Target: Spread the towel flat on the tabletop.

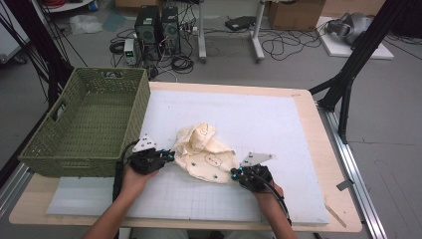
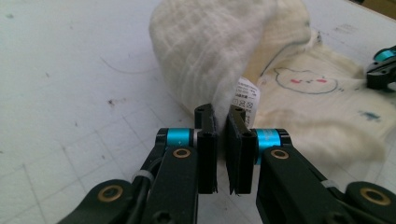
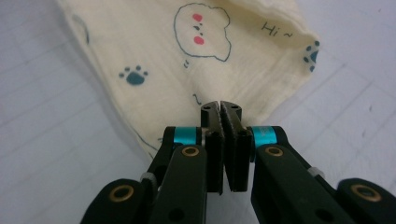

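A cream muslin cloth (image 1: 206, 152) printed with a small face, blue paws and "Hi~" lies crumpled on the white mat (image 1: 249, 114). My left gripper (image 1: 170, 156) is at its left edge. In the left gripper view its jaws (image 2: 222, 114) are shut on a raised fold of the cloth (image 2: 210, 51) beside the care label (image 2: 245, 95). My right gripper (image 1: 233, 173) is at the cloth's near right edge. Its jaws (image 3: 221, 109) are shut, pinching the hem of the cloth (image 3: 154, 51). The right gripper (image 2: 383, 70) also shows far right in the left gripper view.
A green woven basket (image 1: 142, 99) stands at the table's left, close to my left hand. The mat covers most of the wooden table (image 1: 308, 107). Computer towers, cables and black tripod legs are on the floor beyond.
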Tool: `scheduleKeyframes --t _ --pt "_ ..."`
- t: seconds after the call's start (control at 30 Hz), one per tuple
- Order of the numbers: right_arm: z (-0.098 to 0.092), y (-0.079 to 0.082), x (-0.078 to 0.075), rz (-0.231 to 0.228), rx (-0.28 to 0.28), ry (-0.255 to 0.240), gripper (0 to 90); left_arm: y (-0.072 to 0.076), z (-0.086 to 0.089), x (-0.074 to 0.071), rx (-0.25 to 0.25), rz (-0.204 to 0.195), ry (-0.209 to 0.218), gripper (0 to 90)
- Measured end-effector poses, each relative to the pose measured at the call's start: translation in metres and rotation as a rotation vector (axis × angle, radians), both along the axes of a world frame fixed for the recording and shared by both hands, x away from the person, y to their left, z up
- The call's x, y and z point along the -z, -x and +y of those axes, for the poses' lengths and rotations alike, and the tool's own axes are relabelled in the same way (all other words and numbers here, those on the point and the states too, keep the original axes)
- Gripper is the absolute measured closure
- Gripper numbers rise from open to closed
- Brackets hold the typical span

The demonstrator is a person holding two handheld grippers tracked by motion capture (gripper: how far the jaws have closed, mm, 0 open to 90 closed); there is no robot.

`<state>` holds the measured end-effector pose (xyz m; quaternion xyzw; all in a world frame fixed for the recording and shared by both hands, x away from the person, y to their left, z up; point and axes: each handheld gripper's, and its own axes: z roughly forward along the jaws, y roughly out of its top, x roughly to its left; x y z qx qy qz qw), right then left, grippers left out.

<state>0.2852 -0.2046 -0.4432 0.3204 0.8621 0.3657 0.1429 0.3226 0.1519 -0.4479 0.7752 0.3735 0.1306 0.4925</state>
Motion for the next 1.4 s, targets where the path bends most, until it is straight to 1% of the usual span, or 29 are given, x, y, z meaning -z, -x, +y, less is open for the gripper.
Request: scheduleKeyframes --t 0.07,0.13,0.17,0.2,0.23,0.27,0.3,0.37,0.43,0.47,0.5,0.53,0.6,0.63,0.7,0.73,0.8,0.83,0.87,0.9,0.93,0.97,1.0,1.03,1.13,1.2,1.3,1.33,1.4 --pt "-0.005 0.010 -0.001 0.008 -0.011 0.010 88.4 0.001 -0.003 0.001 0.014 0.003 -0.016 83.6" --pt "-0.009 0.020 -0.003 0.012 -0.023 0.025 88.4 0.003 -0.004 0.000 0.028 0.008 -0.018 83.6" --pt "-0.012 0.024 -0.003 0.012 -0.028 0.025 88.4 0.005 -0.004 0.001 0.035 0.017 -0.020 83.7" --pt "-0.015 0.029 -0.003 0.025 -0.031 0.019 88.4 0.006 -0.004 0.001 0.051 0.026 -0.023 83.9" --pt "-0.018 0.033 -0.003 0.030 -0.032 0.012 88.3 0.008 -0.005 0.001 0.068 0.029 -0.023 83.9" --pt "-0.020 0.036 -0.004 0.037 -0.031 0.011 88.0 0.010 -0.006 0.001 0.085 0.023 -0.032 84.0" --pt "-0.021 0.039 -0.004 0.037 -0.033 0.007 85.0 0.012 -0.007 0.001 0.090 0.023 -0.038 84.0" --pt "-0.021 0.041 -0.006 0.022 -0.031 0.004 72.1 0.013 -0.007 0.001 0.094 0.030 -0.033 83.7" --pt "-0.017 0.038 -0.011 -0.028 -0.025 -0.007 62.1 0.013 -0.004 0.001 0.096 0.044 -0.024 80.8" --pt "-0.013 0.036 -0.014 -0.057 -0.016 -0.016 57.4 0.013 -0.002 0.001 0.094 0.044 -0.024 80.2" --pt "-0.008 0.032 -0.019 -0.094 -0.018 -0.029 54.8 0.013 -0.002 0.001 0.094 0.044 -0.021 80.2" --pt "-0.004 0.028 -0.022 -0.121 -0.019 -0.029 52.2 0.013 -0.001 0.001 0.094 0.040 -0.024 81.1" --pt "0.010 0.018 -0.027 -0.181 -0.035 -0.029 50.8 0.013 -0.001 0.001 0.094 0.037 -0.026 84.0" --pt "0.018 0.012 -0.028 -0.209 -0.046 -0.016 50.5 0.013 -0.001 0.002 0.093 0.036 -0.027 84.0" --pt "0.034 0.000 -0.028 -0.232 -0.077 0.031 52.1 0.013 -0.001 0.002 0.093 0.032 -0.029 84.3" --pt "0.040 -0.006 -0.027 -0.232 -0.084 0.039 52.6 0.013 -0.001 0.002 0.093 0.030 -0.028 84.7" --pt "0.050 -0.018 -0.023 -0.221 -0.101 0.036 59.1 0.014 -0.001 0.002 0.093 0.028 -0.028 85.2" --pt "0.053 -0.023 -0.021 -0.211 -0.107 0.038 66.3 0.014 -0.001 0.001 0.094 0.027 -0.029 85.3" --pt "0.055 -0.027 -0.020 -0.202 -0.118 0.045 75.6 0.014 -0.001 0.001 0.094 0.027 -0.029 85.5" --pt "0.055 -0.029 -0.018 -0.197 -0.113 0.053 82.8 0.014 -0.001 0.001 0.096 0.028 -0.030 85.7" --pt "0.052 -0.032 -0.017 -0.187 -0.090 0.055 86.6 0.014 -0.001 0.001 0.096 0.028 -0.030 85.9" --pt "0.047 -0.035 -0.017 -0.169 -0.058 0.038 87.1 0.014 -0.001 0.001 0.096 0.029 -0.030 86.1" --pt "0.042 -0.037 -0.018 -0.160 -0.031 0.034 87.3 0.014 -0.001 0.001 0.099 0.030 -0.032 86.4" --pt "0.033 -0.039 -0.020 -0.160 0.017 0.036 87.4 0.014 -0.001 0.001 0.096 0.026 -0.033 86.4" --pt "0.009 -0.044 -0.023 -0.145 0.120 0.032 87.4 0.014 -0.002 0.001 0.098 0.030 -0.035 86.7" --pt "-0.006 -0.048 -0.025 -0.140 0.179 0.038 87.4 0.014 -0.002 0.001 0.099 0.032 -0.040 86.7" --pt "-0.027 -0.051 -0.027 -0.122 0.271 0.013 87.5 0.013 -0.002 0.002 0.095 0.042 -0.038 86.9" --pt "-0.033 -0.052 -0.026 -0.124 0.298 0.015 87.4 0.013 -0.002 0.002 0.095 0.044 -0.043 87.0" --pt "-0.044 -0.055 -0.024 -0.104 0.358 0.026 87.4 0.012 -0.004 0.002 0.093 0.054 -0.050 87.2"
